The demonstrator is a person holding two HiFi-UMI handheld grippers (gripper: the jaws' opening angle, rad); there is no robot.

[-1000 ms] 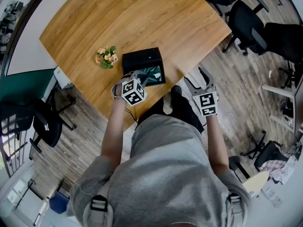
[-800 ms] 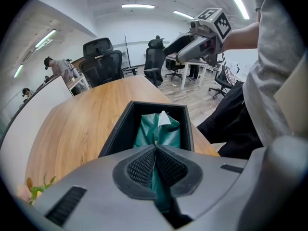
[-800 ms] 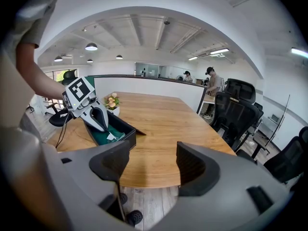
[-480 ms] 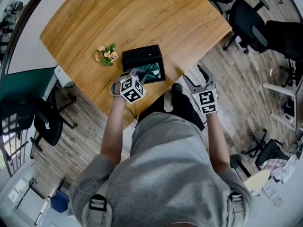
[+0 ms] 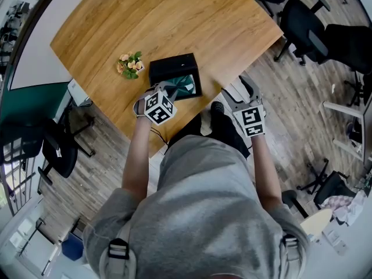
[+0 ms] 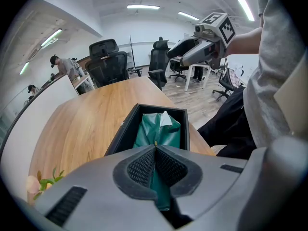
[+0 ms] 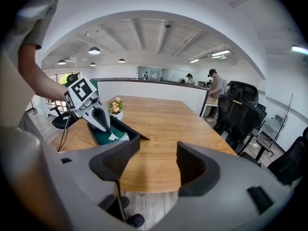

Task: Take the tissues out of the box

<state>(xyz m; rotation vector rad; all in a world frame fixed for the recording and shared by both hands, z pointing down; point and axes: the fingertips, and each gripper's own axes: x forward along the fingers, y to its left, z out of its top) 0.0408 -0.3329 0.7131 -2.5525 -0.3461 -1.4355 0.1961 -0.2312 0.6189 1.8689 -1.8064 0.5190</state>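
two grippers: the left gripper (image 6: 155,152) is pinched tight on the green tissue pack (image 6: 163,131) lying in the black box (image 6: 122,131) on the table (image 6: 82,124); the right gripper (image 7: 153,162) hangs spread and empty. best to lift straight up, slowly, so the box stays put.

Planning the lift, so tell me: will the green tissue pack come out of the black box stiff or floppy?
Probably floppy: the green tissue pack looks wrinkled, and the left gripper is shut on a fold of it. Likely light, so it may sag; the black box might shift.
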